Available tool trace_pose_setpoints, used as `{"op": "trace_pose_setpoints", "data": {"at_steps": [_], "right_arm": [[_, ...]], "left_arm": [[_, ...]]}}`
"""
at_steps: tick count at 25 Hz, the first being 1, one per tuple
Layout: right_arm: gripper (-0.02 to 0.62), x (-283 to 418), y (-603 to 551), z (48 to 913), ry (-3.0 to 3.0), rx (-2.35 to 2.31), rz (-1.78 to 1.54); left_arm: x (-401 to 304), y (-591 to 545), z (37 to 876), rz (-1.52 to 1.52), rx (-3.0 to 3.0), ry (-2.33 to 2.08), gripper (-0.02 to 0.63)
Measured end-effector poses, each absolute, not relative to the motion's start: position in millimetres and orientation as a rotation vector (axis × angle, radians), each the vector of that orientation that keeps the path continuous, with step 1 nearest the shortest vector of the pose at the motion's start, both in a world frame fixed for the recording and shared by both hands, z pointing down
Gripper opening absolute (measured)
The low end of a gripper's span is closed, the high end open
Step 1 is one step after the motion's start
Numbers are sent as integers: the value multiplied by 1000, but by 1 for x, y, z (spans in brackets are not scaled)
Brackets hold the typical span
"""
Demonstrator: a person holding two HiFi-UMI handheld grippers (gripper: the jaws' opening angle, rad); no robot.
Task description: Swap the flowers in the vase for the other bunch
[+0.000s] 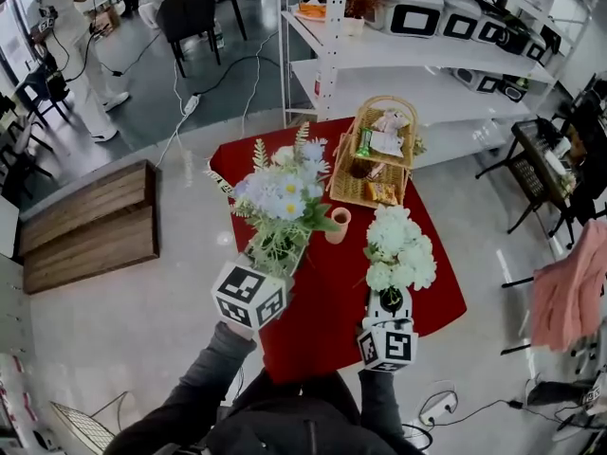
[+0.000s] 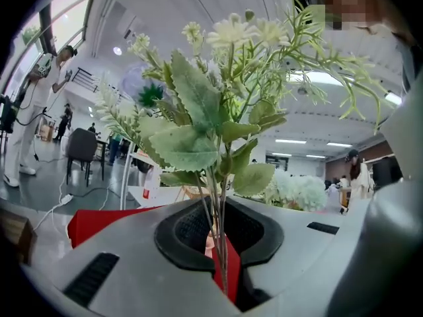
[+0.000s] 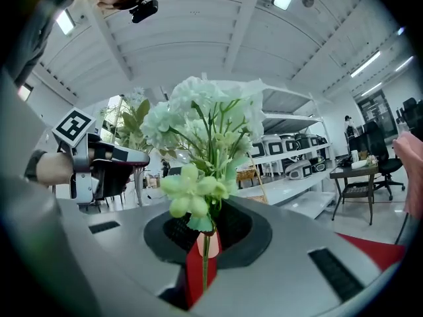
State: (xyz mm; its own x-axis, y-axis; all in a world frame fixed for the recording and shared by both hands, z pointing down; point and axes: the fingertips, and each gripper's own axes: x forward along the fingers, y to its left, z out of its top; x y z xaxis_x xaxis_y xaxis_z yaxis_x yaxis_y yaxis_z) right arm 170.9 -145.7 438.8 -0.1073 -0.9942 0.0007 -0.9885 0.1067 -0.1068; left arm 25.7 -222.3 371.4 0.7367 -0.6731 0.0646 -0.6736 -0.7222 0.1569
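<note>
My left gripper [image 1: 274,257] is shut on the stems of a mixed bunch [image 1: 283,195] of white, pale blue and green flowers, held upright above the red table [image 1: 318,320]. In the left gripper view its thin stems [image 2: 219,233] pass between the nearly closed jaws. My right gripper [image 1: 391,300] is shut on a white bunch [image 1: 398,246], whose green stem [image 3: 205,259] is pinched between the jaws. A small peach vase [image 1: 338,225] stands on the table between the two bunches with nothing in it.
A wicker basket [image 1: 374,150] with packets sits at the table's far side. White shelving [image 1: 398,55] with appliances stands behind it. A wooden bench [image 1: 90,221] is on the floor at left, and a chair with pink cloth [image 1: 569,287] at right.
</note>
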Motion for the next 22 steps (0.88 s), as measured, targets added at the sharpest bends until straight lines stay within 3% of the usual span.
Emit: {"op": "trace_pose_setpoints", "data": {"at_steps": [22], "right_arm": [[38, 192, -149, 453, 2215, -2019, -244]], "left_arm": [[72, -297, 342, -26, 2849, -1148, 38]]}}
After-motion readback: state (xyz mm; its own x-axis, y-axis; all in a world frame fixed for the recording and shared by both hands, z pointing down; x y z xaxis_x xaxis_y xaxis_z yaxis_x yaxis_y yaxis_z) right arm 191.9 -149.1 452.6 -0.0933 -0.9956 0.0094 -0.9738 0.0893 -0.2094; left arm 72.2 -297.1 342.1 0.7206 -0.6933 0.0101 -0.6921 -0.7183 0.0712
